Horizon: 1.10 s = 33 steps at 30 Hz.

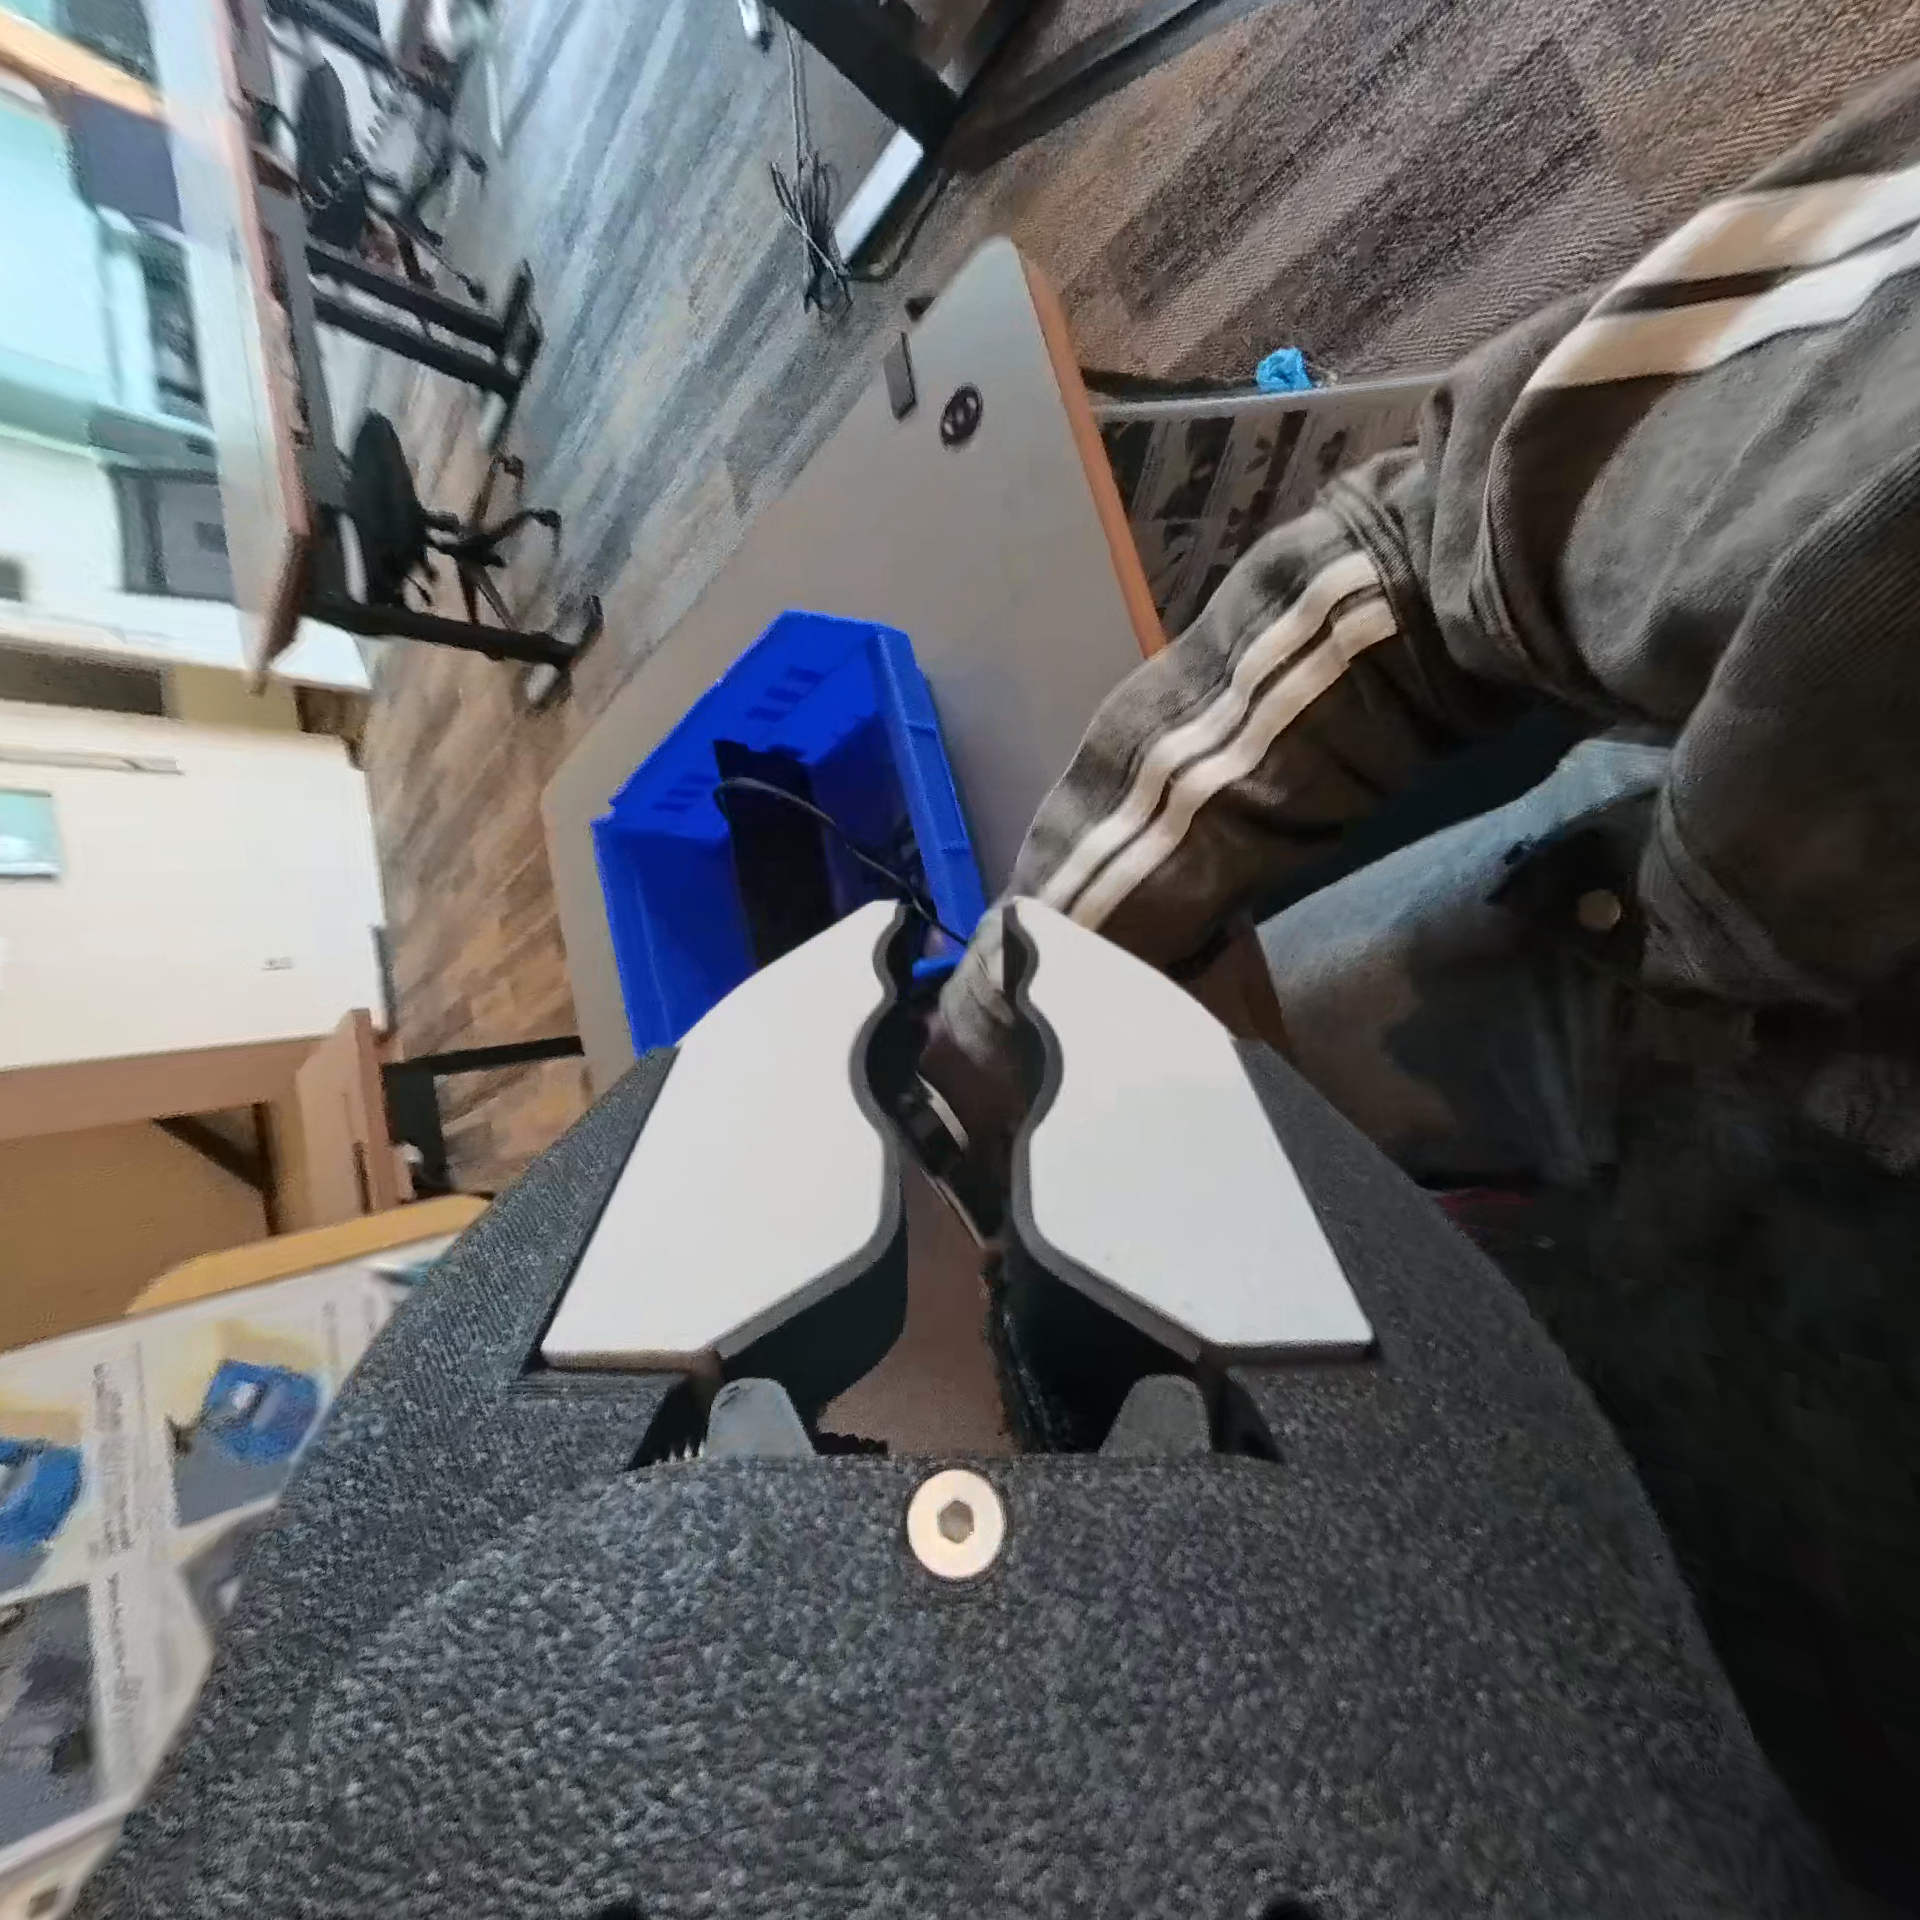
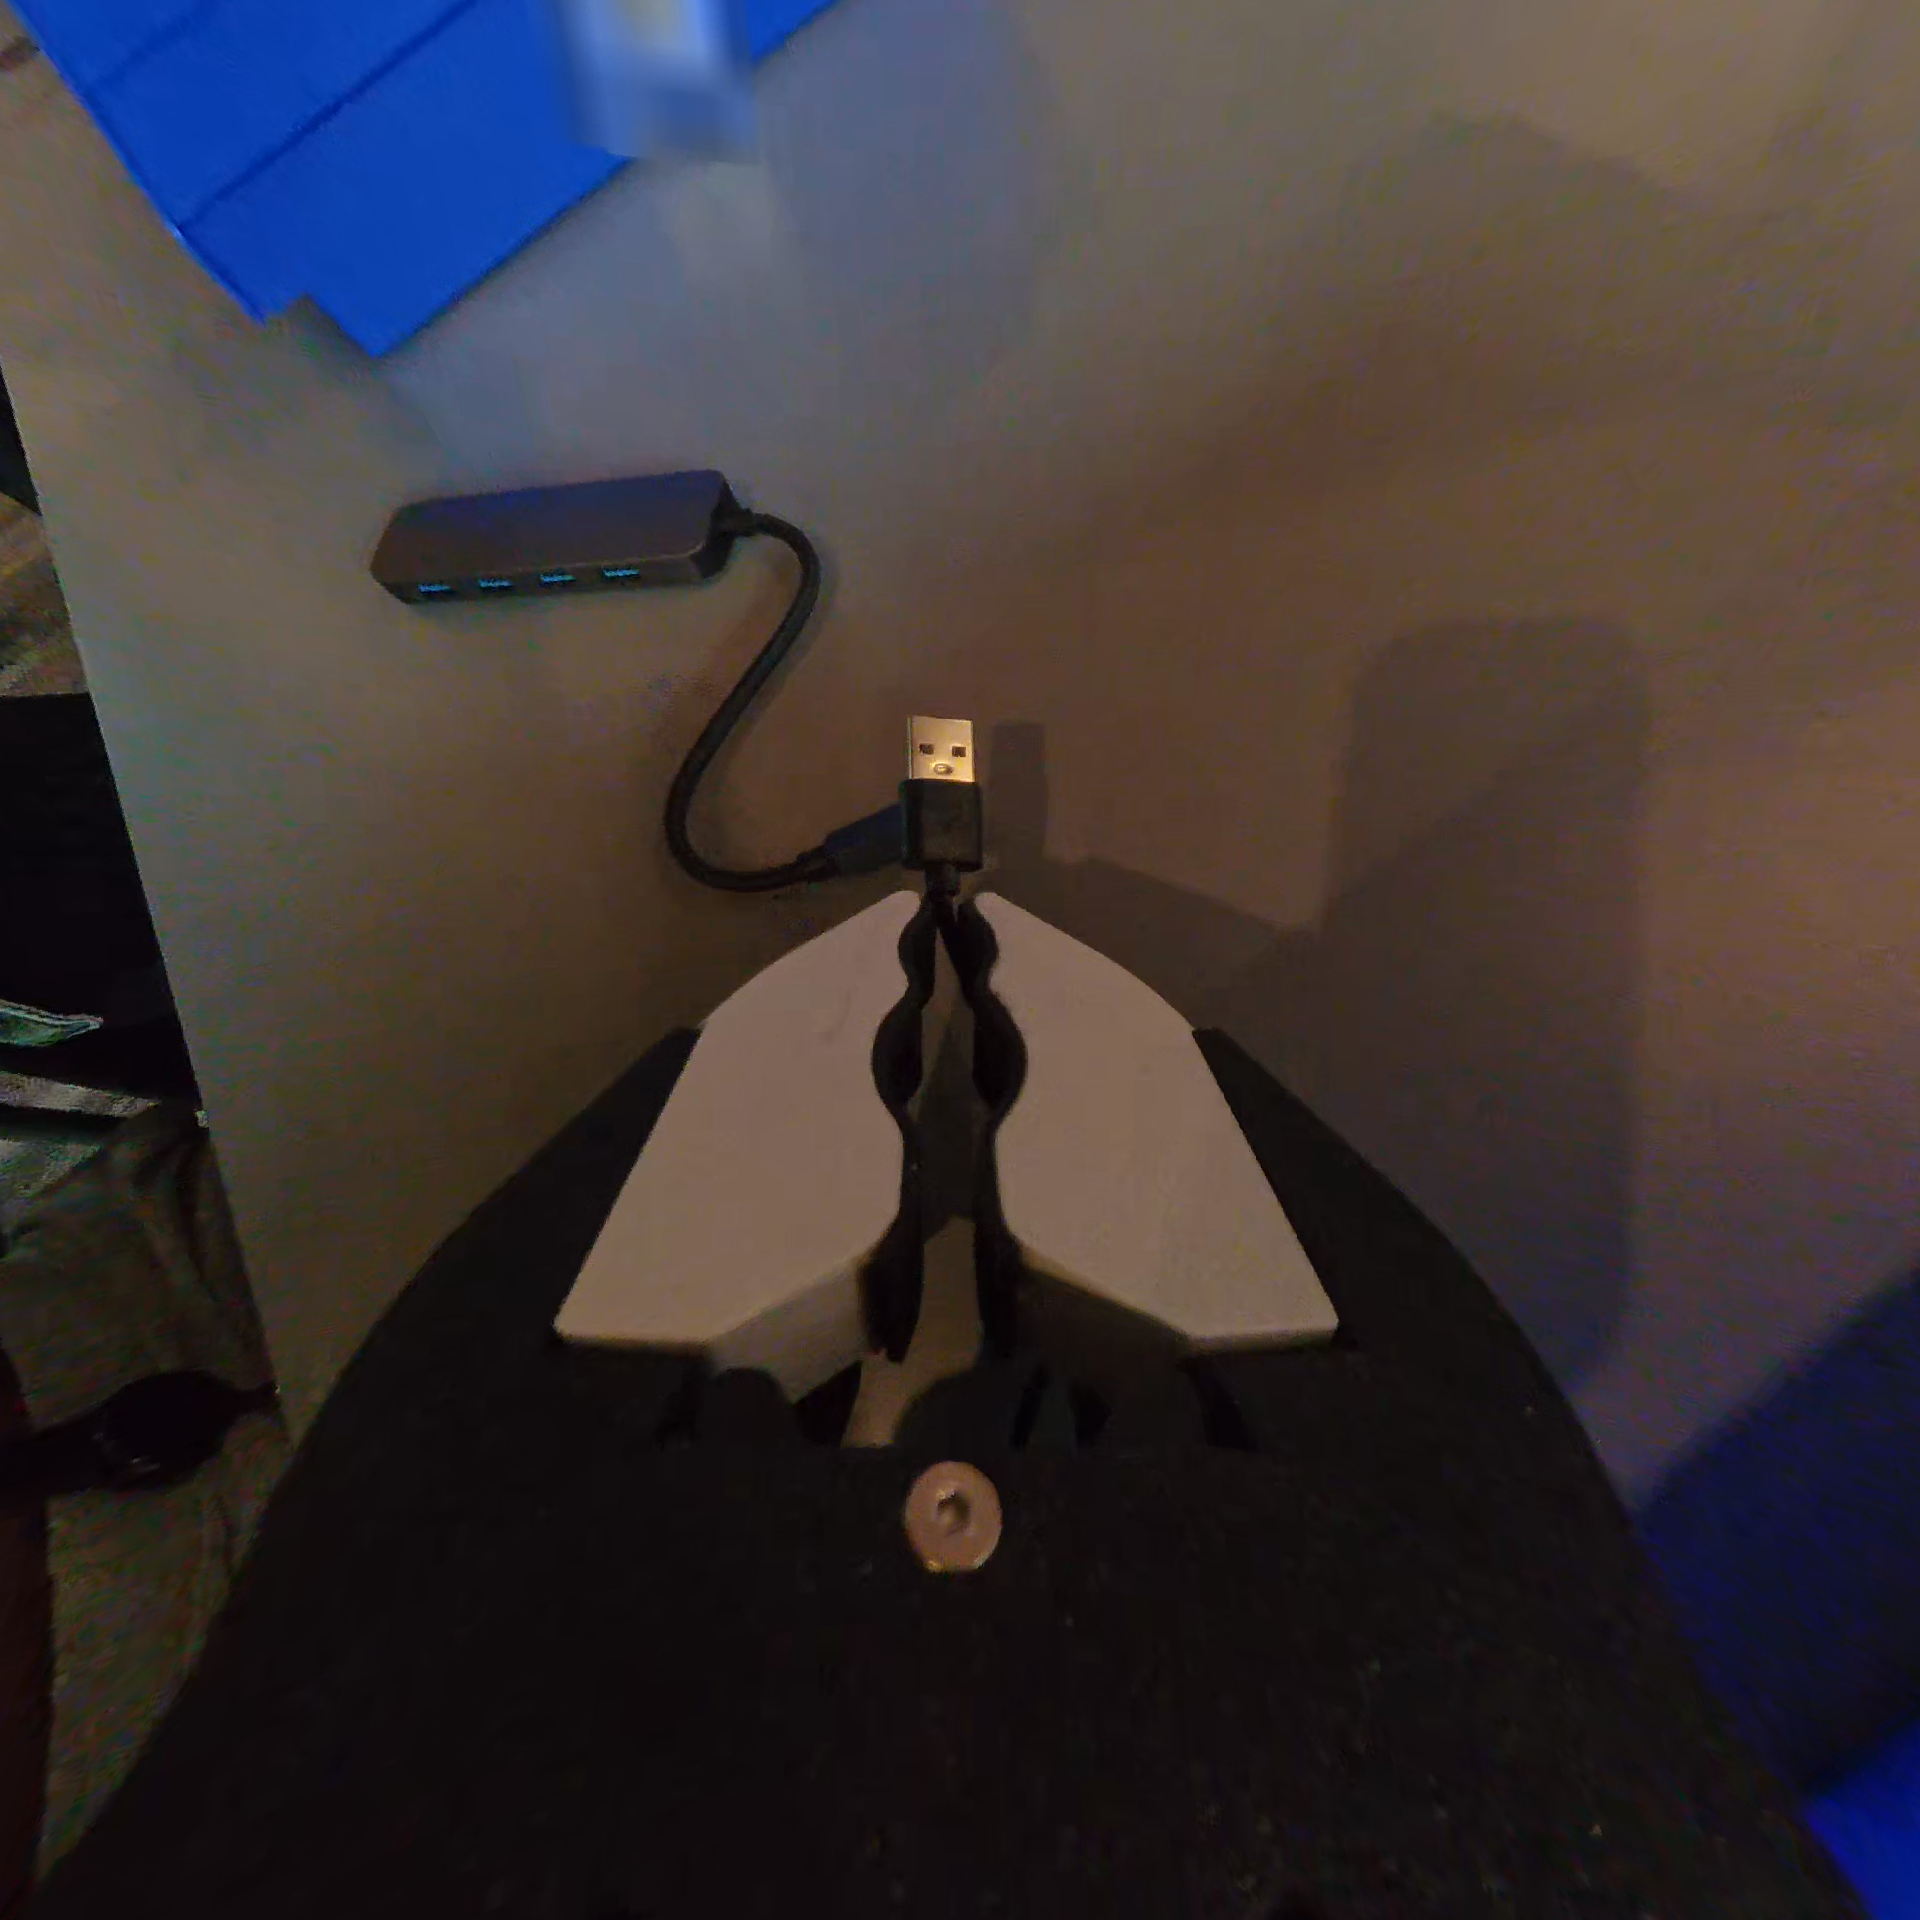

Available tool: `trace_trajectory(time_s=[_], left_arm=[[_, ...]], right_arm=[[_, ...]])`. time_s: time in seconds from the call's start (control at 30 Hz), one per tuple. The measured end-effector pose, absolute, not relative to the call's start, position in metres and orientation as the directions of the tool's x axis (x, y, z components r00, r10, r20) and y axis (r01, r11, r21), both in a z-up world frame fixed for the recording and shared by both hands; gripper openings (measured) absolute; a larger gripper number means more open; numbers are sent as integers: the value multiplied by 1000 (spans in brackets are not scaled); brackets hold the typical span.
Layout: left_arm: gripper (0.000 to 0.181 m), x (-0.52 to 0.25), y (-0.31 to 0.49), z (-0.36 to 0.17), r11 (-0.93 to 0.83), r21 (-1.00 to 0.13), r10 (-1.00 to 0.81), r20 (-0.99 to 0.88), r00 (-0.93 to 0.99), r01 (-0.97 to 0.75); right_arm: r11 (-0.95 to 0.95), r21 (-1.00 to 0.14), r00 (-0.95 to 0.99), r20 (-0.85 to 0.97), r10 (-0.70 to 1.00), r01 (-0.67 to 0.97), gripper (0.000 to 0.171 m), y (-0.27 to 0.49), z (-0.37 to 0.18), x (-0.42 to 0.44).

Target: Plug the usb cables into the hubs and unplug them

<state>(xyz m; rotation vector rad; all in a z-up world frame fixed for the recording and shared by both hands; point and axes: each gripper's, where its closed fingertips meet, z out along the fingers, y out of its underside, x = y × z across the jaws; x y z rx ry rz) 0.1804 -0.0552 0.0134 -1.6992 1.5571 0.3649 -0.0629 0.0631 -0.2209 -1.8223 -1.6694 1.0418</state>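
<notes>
In the right wrist view my right gripper (image 2: 948, 914) is shut on a thin black USB cable just behind its plug (image 2: 940, 790). The plug's metal end points forward, above the white table (image 2: 1247, 416). A dark grey hub (image 2: 551, 535) with several blue ports lies on the table ahead to the left. The hub's own short cable (image 2: 748, 675) curves back to a connector just behind my plug. In the left wrist view my left gripper (image 1: 951, 920) is tilted sideways with its jaws nearly together. A dark shape shows in the gap; I cannot tell whether it is held.
A blue bin (image 1: 790, 790) stands on the table (image 1: 935, 520) beyond the left gripper, with a thin black cable (image 1: 821, 826) running out of it. It also shows in the right wrist view (image 2: 364, 156). A person's striped sleeve (image 1: 1247, 727) is at right. Printed boxes (image 1: 156, 1455) sit at lower left. About 35 cm separates my left fingertips from my right. From my right tips it is roughly 15 cm to the dark grey hub (image 2: 551, 535); from my left, 45 cm.
</notes>
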Motion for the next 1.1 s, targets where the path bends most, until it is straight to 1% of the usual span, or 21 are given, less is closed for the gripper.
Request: trace_trajectory(time_s=[0.1,0.17,0.3,0.37,0.47,0.6,0.67,0.73,0.87,0.93,0.97,1.03,1.07,1.1], left_arm=[[15,165,-50,16,12,-378,-698,-666,263,-926],[17,168,-59,4,14,-376,-757,-609,236,-927],[16,163,-53,4,-11,-431,-795,-544,269,-902],[17,138,-18,2,-89,-468,-749,-550,369,-879],[23,95,27,-8,-249,-569,-697,-456,553,-784],[29,44,67,-11,-360,-695,-581,-354,733,-622],[31,22,82,-9,-348,-745,-509,-361,782,-570],[32,2,91,0,-292,-814,-444,-349,825,-502],[34,-32,87,24,-137,-955,-395,-189,899,-262],[44,-55,77,33,-58,-993,-391,-69,918,-100],[54,-66,71,33,-37,-999,-407,-4,913,-21],[83,-83,59,31,-8,-989,-463,136,876,149],[90,-93,53,29,7,-976,-487,188,853,218],[86,-104,48,25,22,-962,-487,227,843,272]], right_arm=[[-168,-763,-18,-229,973,624,3,64,-221,-62],[-175,-760,-15,-236,972,626,4,64,-220,-62],[-175,-761,-12,-234,972,625,3,64,-221,-63],[-170,-763,-18,-232,973,624,3,63,-220,-62],[-158,-764,-25,-222,975,625,3,63,-220,-62],[-135,-770,-31,-196,980,624,4,62,-220,-63],[-115,-773,-34,-174,984,624,5,61,-220,-64],[-89,-775,-38,-144,989,626,6,61,-220,-63],[-34,-796,-61,-89,994,605,7,60,-214,-65],[-3,-807,-77,-60,995,591,8,58,-210,-66],[19,-809,-88,-41,995,588,10,58,-209,-66],[67,-810,-106,6,994,582,13,58,-207,-65],[90,-812,-116,28,993,577,15,57,-206,-65],[111,-814,-126,48,991,569,17,57,-204,-66]])
